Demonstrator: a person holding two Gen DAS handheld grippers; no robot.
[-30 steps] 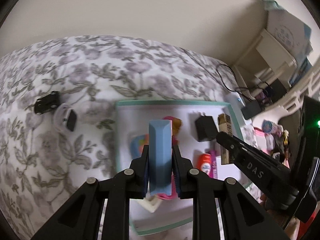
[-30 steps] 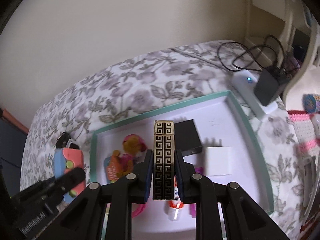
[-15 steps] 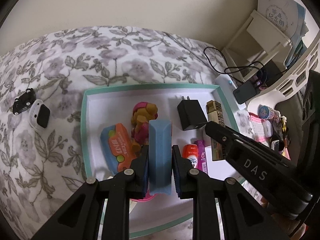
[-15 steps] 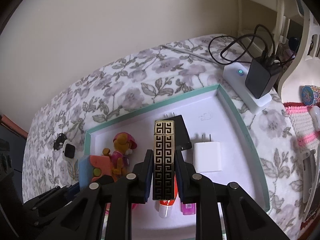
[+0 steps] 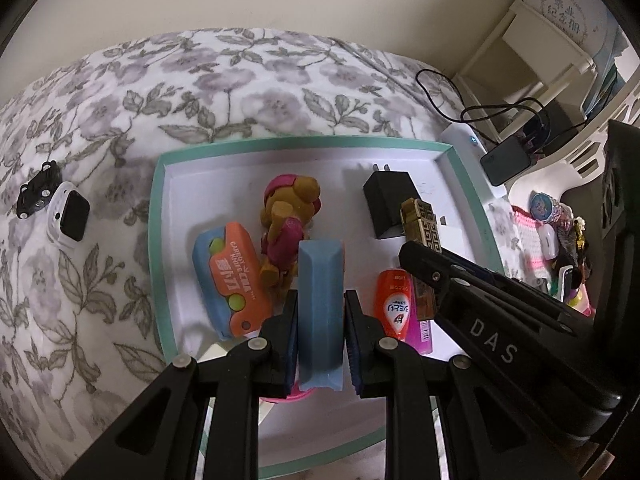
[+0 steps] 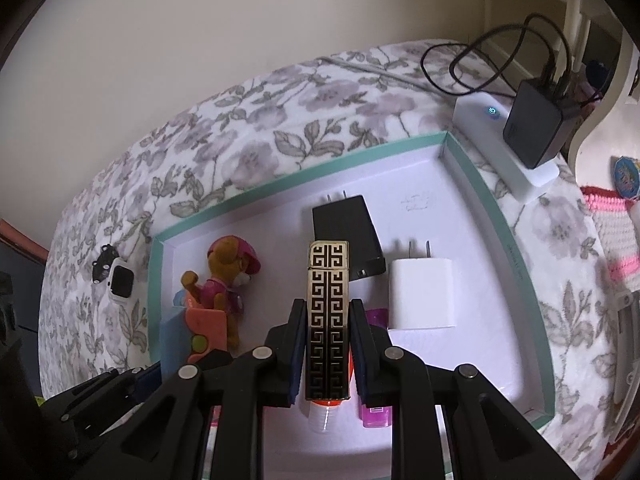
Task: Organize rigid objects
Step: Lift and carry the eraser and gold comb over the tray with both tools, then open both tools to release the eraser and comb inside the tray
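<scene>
My left gripper point(image 5: 320, 304) is shut on a blue bar point(image 5: 321, 300), held over the teal-rimmed white tray point(image 5: 304, 142). My right gripper point(image 6: 328, 312) is shut on a gold-and-black patterned lighter point(image 6: 328, 320), also over the tray point(image 6: 304, 174); the lighter shows in the left wrist view point(image 5: 420, 224). In the tray lie a toy dog point(image 5: 288, 224), an orange-and-blue toy point(image 5: 230, 280), a black charger point(image 5: 386, 202), a white charger point(image 6: 420, 294), an orange tube point(image 5: 394, 304) and a pink lighter point(image 5: 423, 330).
A smartwatch point(image 5: 68, 216) and a small black part point(image 5: 38, 194) lie on the floral bedspread point(image 5: 240, 80) left of the tray. A white power strip point(image 6: 496, 148) with a black adapter point(image 6: 534, 128) and cable sits at the right. Shelves and clutter stand beyond.
Both grippers have come lower and closer over the tray with their objects still held. The tray contents look larger and nearer.
</scene>
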